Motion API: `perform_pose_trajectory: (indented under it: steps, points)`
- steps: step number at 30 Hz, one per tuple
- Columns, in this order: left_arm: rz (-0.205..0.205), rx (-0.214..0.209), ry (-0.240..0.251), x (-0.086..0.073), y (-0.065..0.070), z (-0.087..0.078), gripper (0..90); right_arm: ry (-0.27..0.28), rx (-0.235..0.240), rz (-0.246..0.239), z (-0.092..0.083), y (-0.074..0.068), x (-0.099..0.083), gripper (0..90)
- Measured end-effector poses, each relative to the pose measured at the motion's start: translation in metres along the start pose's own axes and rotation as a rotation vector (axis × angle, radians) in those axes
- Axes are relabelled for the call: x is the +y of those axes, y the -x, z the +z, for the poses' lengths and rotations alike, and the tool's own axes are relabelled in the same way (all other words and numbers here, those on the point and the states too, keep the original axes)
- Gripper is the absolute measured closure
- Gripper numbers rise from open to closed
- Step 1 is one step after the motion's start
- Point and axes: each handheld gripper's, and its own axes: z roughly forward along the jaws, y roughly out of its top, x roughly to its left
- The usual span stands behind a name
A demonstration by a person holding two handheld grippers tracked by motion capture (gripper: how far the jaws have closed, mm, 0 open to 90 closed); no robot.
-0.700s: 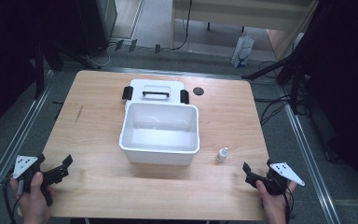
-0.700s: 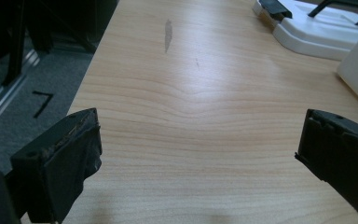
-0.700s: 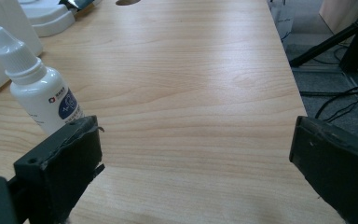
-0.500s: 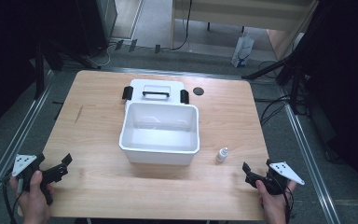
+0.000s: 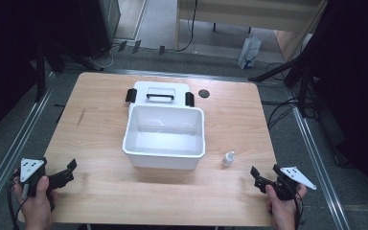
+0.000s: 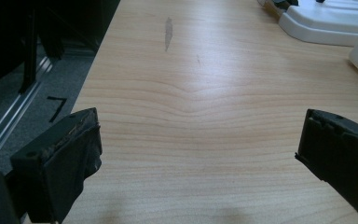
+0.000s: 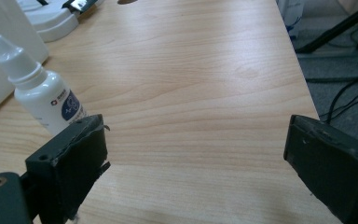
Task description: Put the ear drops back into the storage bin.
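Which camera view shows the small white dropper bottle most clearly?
The right gripper view shows the dropper bottle best: it is near and large there, with its nozzle and blue label visible. The high view shows the bottle as a tiny white shape standing beside the white bin, so it gives its position but no detail.

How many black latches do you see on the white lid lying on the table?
2. One black latch is at the left end of the white lid, the other latch at its right end. The lid lies flat behind the white bin.

Bare table [image 5: 100, 120] flanks the white bin [image 5: 165, 139] (lid [image 5: 159, 93] behind), small bottle [image 5: 228, 158] beside it.
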Motion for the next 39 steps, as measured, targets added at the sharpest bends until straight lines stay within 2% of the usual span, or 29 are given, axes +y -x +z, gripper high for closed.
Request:
perform_pose_trajectory:
  steps: [3, 4, 7, 11, 14, 17, 25, 28, 33, 35, 36, 37, 39]
  points:
    - [0.012, 0.017, -0.003, 0.0, 0.002, 0.001, 0.3, -0.015, 0.005, 0.002, 0.002, 0.001, 0.001, 6.2]
    - [0.028, 0.023, 0.009, 0.001, 0.004, 0.002, 0.3, -0.023, 0.003, -0.011, 0.003, -0.001, 0.001, 8.7]
    - [0.052, 0.034, 0.016, 0.001, 0.007, 0.002, 0.3, -0.029, 0.002, -0.012, 0.002, -0.001, 0.002, 12.1]
    - [0.044, 0.032, 0.025, 0.0, 0.007, 0.002, 0.3, -0.043, 0.012, -0.004, 0.001, 0.001, 0.003, 12.9]
    - [0.045, 0.032, 0.024, 0.0, 0.007, 0.002, 0.3, -0.055, 0.012, -0.016, 0.0, 0.0, 0.003, 13.5]
    - [0.053, 0.036, 0.026, 0.0, 0.008, 0.002, 0.2, -0.089, 0.01, -0.054, -0.002, -0.002, 0.003, 14.7]
    - [0.055, 0.021, 0.015, 0.001, 0.008, 0.002, 0.3, -0.138, 0.022, -0.115, 0.0, -0.006, 0.01, 17.2]
    - [0.074, 0.023, 0.01, 0.001, 0.009, 0.003, 0.3, -0.171, 0.039, -0.147, 0.003, -0.01, 0.016, 17.2]
    - [0.081, 0.002, 0.004, 0.001, 0.009, 0.004, 0.3, -0.235, 0.041, -0.228, 0.006, -0.017, 0.024, 16.9]
    - [0.08, 0.0, 0.002, 0.001, 0.009, 0.004, 0.3, -0.244, 0.042, -0.241, 0.006, -0.018, 0.025, 16.8]
    - [0.078, -0.001, -0.001, 0.001, 0.009, 0.004, 0.3, -0.273, 0.043, -0.274, 0.007, -0.021, 0.03, 16.6]
    - [0.078, -0.003, -0.002, 0.001, 0.009, 0.004, 0.3, -0.289, 0.046, -0.287, 0.007, -0.023, 0.032, 16.6]
    - [0.079, -0.003, -0.004, 0.001, 0.008, 0.004, 0.3, -0.307, 0.037, -0.326, 0.007, -0.026, 0.038, 17.0]
